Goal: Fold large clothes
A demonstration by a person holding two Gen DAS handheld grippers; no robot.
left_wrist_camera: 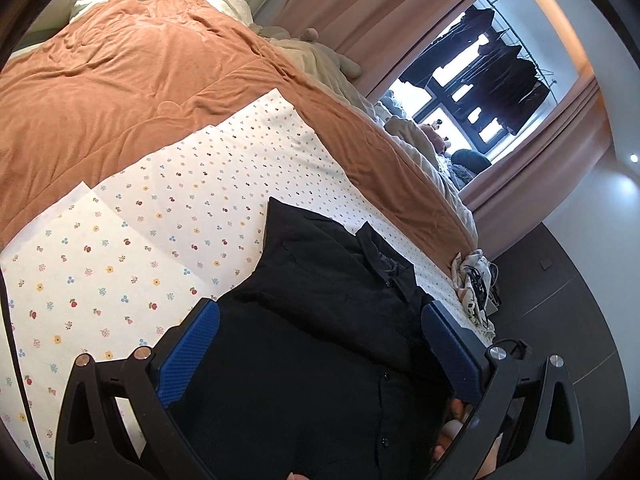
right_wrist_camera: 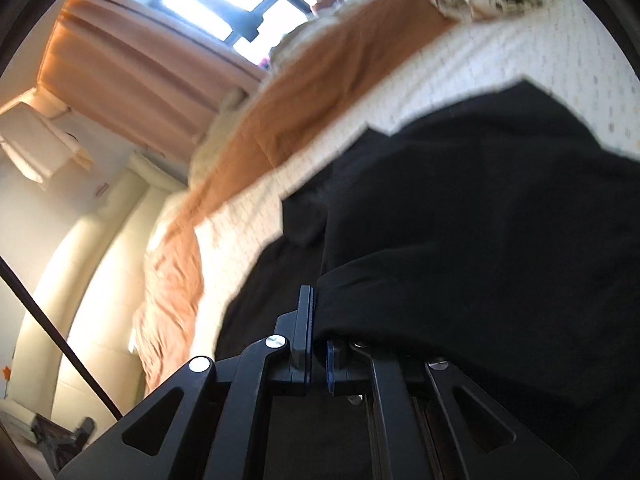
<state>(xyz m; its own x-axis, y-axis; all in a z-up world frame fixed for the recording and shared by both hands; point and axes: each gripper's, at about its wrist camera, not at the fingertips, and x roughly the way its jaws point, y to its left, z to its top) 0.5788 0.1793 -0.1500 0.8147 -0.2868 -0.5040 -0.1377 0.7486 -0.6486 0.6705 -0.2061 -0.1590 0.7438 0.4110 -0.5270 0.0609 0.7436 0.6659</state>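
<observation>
A black button-up shirt (left_wrist_camera: 328, 300) lies on the flowered white sheet (left_wrist_camera: 120, 248) of a bed, collar toward the far side. My left gripper (left_wrist_camera: 320, 320) is open just above the shirt's front, its blue pads (left_wrist_camera: 192, 352) wide apart with nothing between them. In the blurred right wrist view my right gripper (right_wrist_camera: 318, 320) is shut on a fold of the black shirt (right_wrist_camera: 460, 220), and the cloth drapes over the right finger and hides it.
An orange blanket (left_wrist_camera: 132, 76) covers the far part of the bed, with beige bedding (left_wrist_camera: 320, 56) beyond. A patterned cloth bundle (left_wrist_camera: 474, 284) sits at the bed's right edge. Pink curtains (left_wrist_camera: 360, 8), a window with dark hanging clothes (left_wrist_camera: 500, 76), and dark floor (left_wrist_camera: 560, 304) lie to the right.
</observation>
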